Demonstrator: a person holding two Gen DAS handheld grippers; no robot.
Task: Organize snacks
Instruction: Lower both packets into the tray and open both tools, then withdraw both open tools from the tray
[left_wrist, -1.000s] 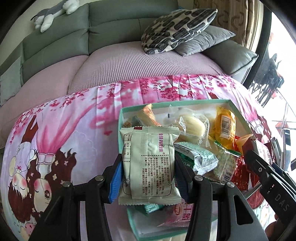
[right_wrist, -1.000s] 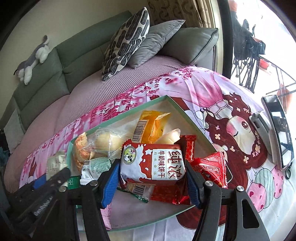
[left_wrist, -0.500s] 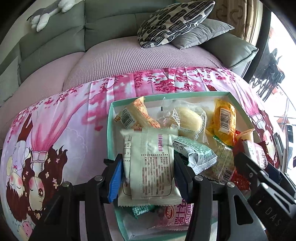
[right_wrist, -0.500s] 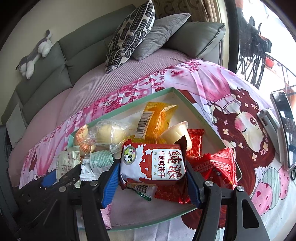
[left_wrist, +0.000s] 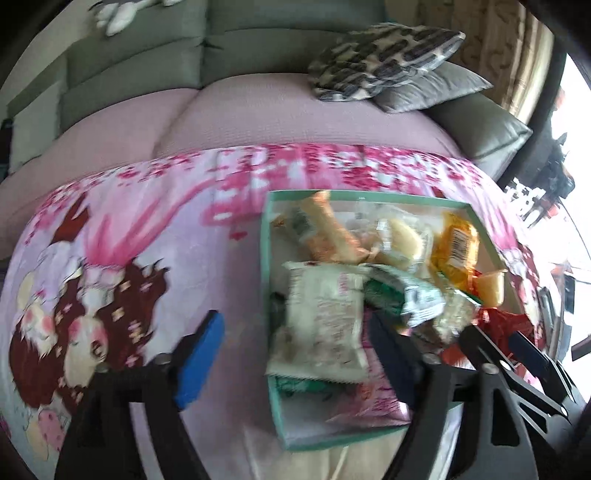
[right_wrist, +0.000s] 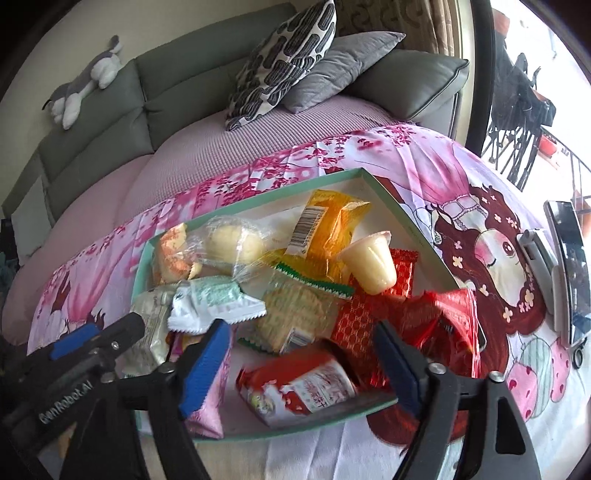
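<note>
Two handheld grippers with black arms and blue finger pads hover over the near end of a shallow mint-green cardboard tray (right_wrist: 406, 218) heaped with wrapped snacks. The right gripper (right_wrist: 303, 354) has its fingers spread wide apart, gripping nothing; just below the gap, a red and white biscuit packet (right_wrist: 299, 387) lies flat on the tray floor, its long axis running left to right, its glossy wrapper blurred. The left gripper (left_wrist: 295, 354) also has its fingers spread apart; a pale green-white packet (left_wrist: 321, 325) printed with small text lies between them, apart from both pads, on top of the pile, its long axis running away from the camera, serrated seams at both ends. Farther in are a crinkled red foil wrapper (right_wrist: 443, 321), a clear bag of crackers (right_wrist: 291, 314) with a green zigzag edge, a small mint packet (right_wrist: 214, 299), a jelly cup (right_wrist: 369, 262) tipped on its side, a shiny orange packet (right_wrist: 328, 229) with a barcode and a round bun in clear film (right_wrist: 229, 240). The tray sits on a pink cartoon-printed cloth (right_wrist: 491, 221). A phone (right_wrist: 569, 266) lies at the right. Beyond stands a grey-green sofa (right_wrist: 147, 99) with a patterned cushion (right_wrist: 288, 55) and a plush toy (right_wrist: 85, 81).
</note>
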